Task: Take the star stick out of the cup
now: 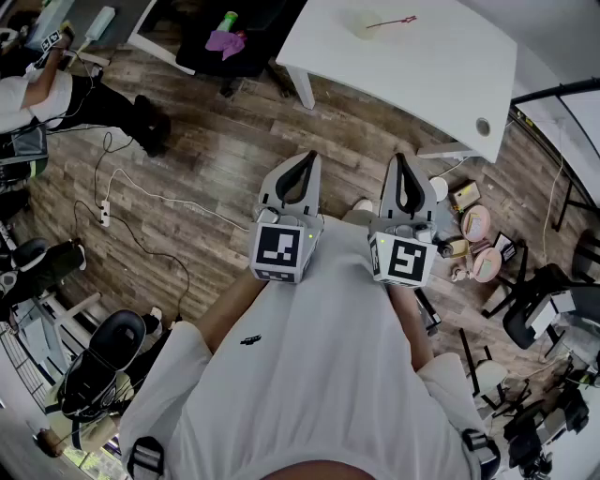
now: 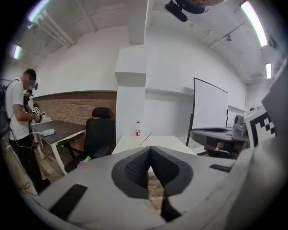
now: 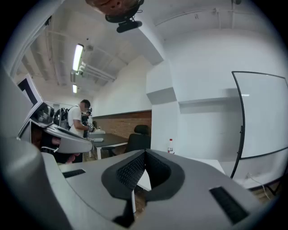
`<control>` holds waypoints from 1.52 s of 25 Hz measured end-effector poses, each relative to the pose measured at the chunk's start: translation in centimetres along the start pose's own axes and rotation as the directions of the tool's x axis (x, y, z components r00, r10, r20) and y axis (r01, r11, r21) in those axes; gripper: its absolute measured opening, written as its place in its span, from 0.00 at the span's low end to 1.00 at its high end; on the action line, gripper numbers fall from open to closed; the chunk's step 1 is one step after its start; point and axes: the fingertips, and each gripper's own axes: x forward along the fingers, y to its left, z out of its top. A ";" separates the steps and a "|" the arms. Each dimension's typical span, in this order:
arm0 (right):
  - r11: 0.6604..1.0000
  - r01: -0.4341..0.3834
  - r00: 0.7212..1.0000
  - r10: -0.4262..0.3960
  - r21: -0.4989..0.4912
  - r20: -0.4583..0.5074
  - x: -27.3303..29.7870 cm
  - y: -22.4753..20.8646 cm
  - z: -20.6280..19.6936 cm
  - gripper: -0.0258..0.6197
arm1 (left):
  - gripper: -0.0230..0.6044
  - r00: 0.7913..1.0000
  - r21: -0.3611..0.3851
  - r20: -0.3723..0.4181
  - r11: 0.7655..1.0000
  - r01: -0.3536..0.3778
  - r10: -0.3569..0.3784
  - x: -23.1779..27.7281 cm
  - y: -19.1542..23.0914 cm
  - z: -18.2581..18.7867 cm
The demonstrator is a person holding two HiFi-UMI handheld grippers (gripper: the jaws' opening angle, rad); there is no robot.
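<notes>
The thin red star stick [image 1: 392, 21] leans out of a pale cup [image 1: 359, 25] on the white table [image 1: 441, 66] at the top of the head view. In the left gripper view the stick [image 2: 145, 138] shows as a slanted red line on the far table. Both grippers are held side by side in front of my chest, well short of the table. My left gripper [image 1: 298, 161] is shut with nothing between its pads. My right gripper [image 1: 403, 164] is also shut and empty. The cup is too small to make out in the gripper views.
A small bottle [image 2: 137, 129] stands on the table's far side. A black office chair [image 2: 100, 130] sits to the table's left. Another person [image 2: 20, 121] stands by a dark desk. Cables cross the wood floor [image 1: 141, 216], and clutter lies at the right [image 1: 473, 244].
</notes>
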 end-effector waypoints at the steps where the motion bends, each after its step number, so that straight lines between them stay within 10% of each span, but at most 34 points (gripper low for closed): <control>1: 1.000 -0.007 1.000 0.007 0.002 -0.010 0.2 -0.3 -0.3 0.04 | 0.03 1.000 -0.013 -0.010 1.000 0.002 -0.002 0.3 -0.1 -0.3; 17: 0.987 -0.070 0.996 0.062 -0.143 -0.059 -2.2 -6.6 -1.6 0.05 | 0.03 0.998 -0.025 0.008 0.997 -0.067 0.067 3.9 -5.2 1.0; 22: 0.992 -0.120 0.993 0.121 0.023 -0.013 -2.2 -9.1 -2.4 0.05 | 0.03 0.992 -0.078 0.023 0.990 -0.119 0.121 4.4 -6.9 1.2; 38: 0.990 -0.141 0.988 0.138 -0.032 -0.074 5.7 -9.9 -2.7 0.05 | 0.03 0.992 -0.174 -0.051 0.977 -0.126 0.118 11.5 -3.5 0.4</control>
